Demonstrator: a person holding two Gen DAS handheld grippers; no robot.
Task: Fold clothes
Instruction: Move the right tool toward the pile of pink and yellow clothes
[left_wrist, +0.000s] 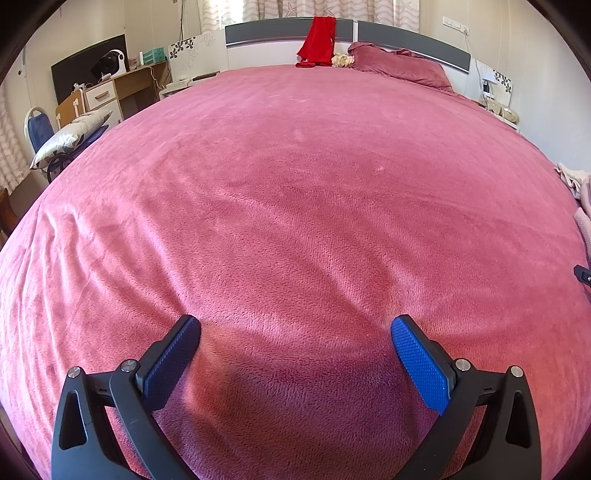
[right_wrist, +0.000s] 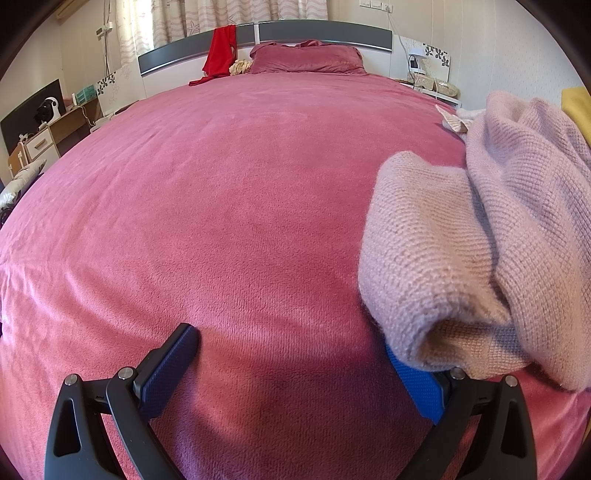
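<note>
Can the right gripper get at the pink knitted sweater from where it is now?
Probably yes. The right gripper is open, and the pink sweater lies bunched on the bed cover just to its right, one fold already draped over the right finger. Nothing stands between them; a small shift rightward should do.

A sweater (right_wrist: 480, 236) is lying on the bed (right_wrist: 240, 203), right of the right gripper (right_wrist: 291, 354). A pillow (right_wrist: 306, 59) is resting far behind, against the headboard (right_wrist: 325, 31).
</note>
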